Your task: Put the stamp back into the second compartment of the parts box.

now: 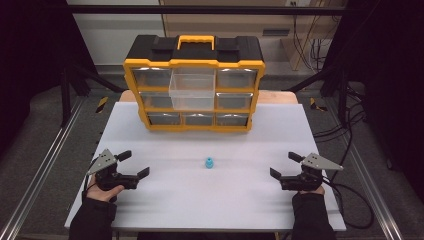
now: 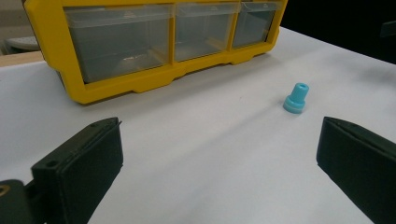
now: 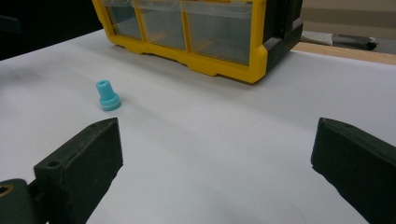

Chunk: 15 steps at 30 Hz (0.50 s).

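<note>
I have the left gripper [image 1: 134, 164] and the right gripper [image 1: 283, 164] both spread wide with nothing between the jaws, each low over the near corners of the white table [image 1: 165, 195], my sleeved forearms entering from the bottom edge. Between them, well apart from both, a small blue plug [image 1: 209, 163] stands upright. Farther back sits a yellow drawer cabinet [image 1: 194, 90] with one clear drawer [image 1: 192, 89] pulled out. Dark frame rails and cables surround the table.

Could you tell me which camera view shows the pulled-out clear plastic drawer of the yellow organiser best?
The high view: the clear plastic drawer juts from the yellow and black organiser cabinet, top middle. Both gripper views show its bottom row of closed drawers.
</note>
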Each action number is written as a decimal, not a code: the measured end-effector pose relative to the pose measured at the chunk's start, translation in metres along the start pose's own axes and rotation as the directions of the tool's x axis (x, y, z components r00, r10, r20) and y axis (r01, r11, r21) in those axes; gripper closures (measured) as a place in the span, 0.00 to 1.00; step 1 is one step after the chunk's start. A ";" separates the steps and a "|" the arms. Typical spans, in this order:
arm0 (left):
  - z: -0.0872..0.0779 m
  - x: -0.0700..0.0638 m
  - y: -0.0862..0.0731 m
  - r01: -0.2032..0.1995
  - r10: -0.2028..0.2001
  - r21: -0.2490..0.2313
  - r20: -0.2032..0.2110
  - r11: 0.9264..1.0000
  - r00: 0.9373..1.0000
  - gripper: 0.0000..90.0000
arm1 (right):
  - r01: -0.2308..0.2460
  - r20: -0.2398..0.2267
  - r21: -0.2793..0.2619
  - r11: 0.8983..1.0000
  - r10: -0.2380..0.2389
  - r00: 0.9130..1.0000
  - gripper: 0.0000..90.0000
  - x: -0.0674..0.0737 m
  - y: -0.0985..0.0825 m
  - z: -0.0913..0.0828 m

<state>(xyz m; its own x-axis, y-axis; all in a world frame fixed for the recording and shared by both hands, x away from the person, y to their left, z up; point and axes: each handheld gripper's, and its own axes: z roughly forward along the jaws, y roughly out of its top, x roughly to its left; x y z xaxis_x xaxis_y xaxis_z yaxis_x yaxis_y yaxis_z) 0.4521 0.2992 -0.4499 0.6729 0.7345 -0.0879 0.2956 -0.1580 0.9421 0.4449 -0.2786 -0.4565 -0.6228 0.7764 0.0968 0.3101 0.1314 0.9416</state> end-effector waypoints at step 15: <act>0.004 -0.007 0.005 -0.010 0.010 0.009 0.001 1.000 1.000 0.00 | 0.002 -0.008 0.008 1.000 -0.002 1.000 0.03 0.001 0.000 0.000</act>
<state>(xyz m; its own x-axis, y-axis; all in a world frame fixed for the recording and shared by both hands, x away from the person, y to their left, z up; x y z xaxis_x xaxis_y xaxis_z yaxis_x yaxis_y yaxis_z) 0.4511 0.2906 -0.4457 0.6763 0.7324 -0.0783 0.2949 -0.1718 0.9399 0.4450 -0.2779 -0.4567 -0.6289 0.7714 0.0971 0.3145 0.1382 0.9391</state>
